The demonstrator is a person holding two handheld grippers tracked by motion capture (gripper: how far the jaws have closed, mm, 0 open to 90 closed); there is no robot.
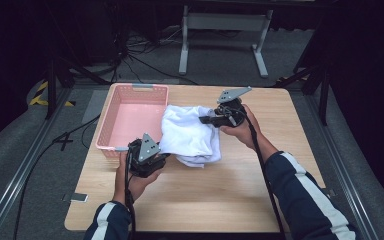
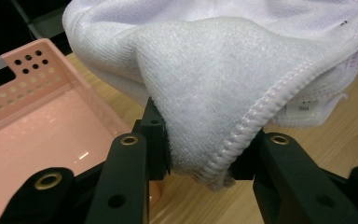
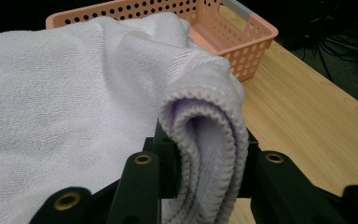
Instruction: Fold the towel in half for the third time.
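A white towel (image 1: 190,132) lies bunched on the wooden table (image 1: 230,195), just right of a pink perforated basket (image 1: 130,120). My left gripper (image 1: 162,156) is shut on the towel's near left corner; the stitched hem (image 2: 228,149) is pinched between its black jaws. My right gripper (image 1: 207,120) is shut on the towel's far right edge, where a folded hem (image 3: 205,154) sits between the jaws. The towel (image 3: 65,107) stretches away toward the basket (image 3: 242,42). The basket (image 2: 42,116) is empty.
The table's near half and right side are bare wood. Beyond the far edge stand a grey metal frame (image 1: 225,30) and cables on the floor. Dark stands flank the table on both sides.
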